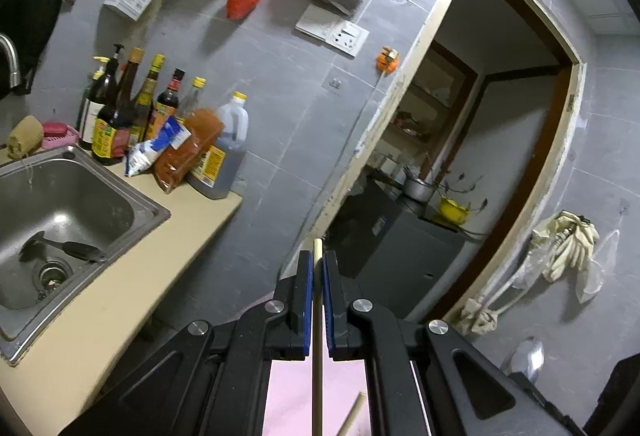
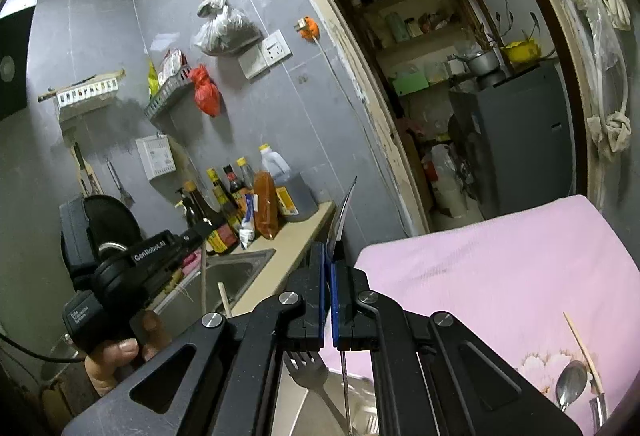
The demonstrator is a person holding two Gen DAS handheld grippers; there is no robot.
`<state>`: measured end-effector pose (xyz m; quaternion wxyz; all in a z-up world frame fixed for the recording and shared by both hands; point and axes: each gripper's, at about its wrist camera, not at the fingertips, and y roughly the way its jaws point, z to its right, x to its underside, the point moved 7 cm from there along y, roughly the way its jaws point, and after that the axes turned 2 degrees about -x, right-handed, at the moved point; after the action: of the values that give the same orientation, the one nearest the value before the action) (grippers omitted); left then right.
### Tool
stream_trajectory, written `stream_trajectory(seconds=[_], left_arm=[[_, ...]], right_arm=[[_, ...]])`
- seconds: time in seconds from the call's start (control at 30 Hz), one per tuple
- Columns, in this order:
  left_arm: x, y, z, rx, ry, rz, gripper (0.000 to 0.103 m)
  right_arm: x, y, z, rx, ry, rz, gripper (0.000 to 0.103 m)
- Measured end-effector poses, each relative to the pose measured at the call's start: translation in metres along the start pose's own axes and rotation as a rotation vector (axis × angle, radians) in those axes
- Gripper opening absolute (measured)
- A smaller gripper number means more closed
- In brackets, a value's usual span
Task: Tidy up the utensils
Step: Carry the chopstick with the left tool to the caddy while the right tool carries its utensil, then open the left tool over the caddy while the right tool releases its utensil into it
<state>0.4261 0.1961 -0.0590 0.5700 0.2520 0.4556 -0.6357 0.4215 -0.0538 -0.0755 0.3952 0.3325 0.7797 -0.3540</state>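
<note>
The left hand-held gripper (image 1: pixel 318 268) is closed tight on a single pale chopstick (image 1: pixel 317 336), which runs straight up between the blue pads and pokes out just past the fingertips. It is held up in the air, off the end of the table (image 1: pixel 120 300), pointing toward the grey tiled wall and the doorway (image 1: pixel 480 140). A second chopstick (image 1: pixel 352 414) lies slanted on the pink cloth (image 1: pixel 288 396) beneath it.

The right hand-held gripper (image 2: pixel 329 264) is clamped on a slim metal utensil (image 2: pixel 340 220); its bright curved end rises above the fingers while the thin handle hangs down below them. I cannot tell what sort of utensil it is. A dark fork (image 2: pixel 308 368) sits under this gripper, tines pointing up, apart from the jaws.

From the right-hand side, the left gripper shows with its chopstick hanging down over the sink (image 2: pixel 240 272), and another stick stands near it. Farther right on the pink cloth, a metal spoon (image 2: pixel 570 382) lies just beside a loose chopstick (image 2: pixel 582 352), well away from both grippers.

In the sink (image 1: pixel 80 196) a dark utensil (image 1: pixel 60 248) rests near the drain. Sauce bottles (image 1: pixel 132 104) crowd the table behind the sink.
</note>
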Motion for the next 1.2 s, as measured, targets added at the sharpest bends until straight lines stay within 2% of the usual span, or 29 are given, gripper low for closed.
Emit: stream_trajectory(seconds=[0.33,0.63,0.73,0.77,0.8,0.97,1.07,1.17,1.2], left_arm=[[0.009,-0.006,-0.001,-0.033,0.049,0.0,0.005],[0.018,-0.026,0.007,-0.007,0.13,-0.069,0.005],[0.021,-0.031,0.01,0.011,0.153,-0.118,0.005],[0.022,-0.032,0.011,0.017,0.162,-0.127,0.006],[0.022,-0.035,0.013,0.025,0.175,-0.139,0.006],[0.028,-0.044,0.023,0.055,0.207,-0.184,0.009],[0.028,-0.051,0.031,0.068,0.219,-0.195,0.017],[0.027,-0.061,0.043,0.093,0.22,-0.194,0.039],[0.027,-0.064,0.046,0.099,0.218,-0.193,0.05]], right_arm=[[0.013,0.003,0.005,0.017,-0.008,-0.051,0.003],[0.018,-0.002,0.004,0.008,-0.012,-0.112,0.004],[0.018,-0.01,0.003,0.008,-0.01,-0.109,0.018],[0.017,-0.013,0.003,0.009,-0.006,-0.101,0.028],[0.015,-0.017,0.003,0.008,-0.002,-0.093,0.034],[0.001,-0.034,0.002,0.015,-0.015,-0.065,0.036],[-0.012,-0.05,0.001,0.034,-0.028,-0.032,0.052],[-0.027,-0.069,0.004,0.051,-0.044,0.001,0.059],[-0.032,-0.076,0.006,0.063,-0.054,0.015,0.064]])
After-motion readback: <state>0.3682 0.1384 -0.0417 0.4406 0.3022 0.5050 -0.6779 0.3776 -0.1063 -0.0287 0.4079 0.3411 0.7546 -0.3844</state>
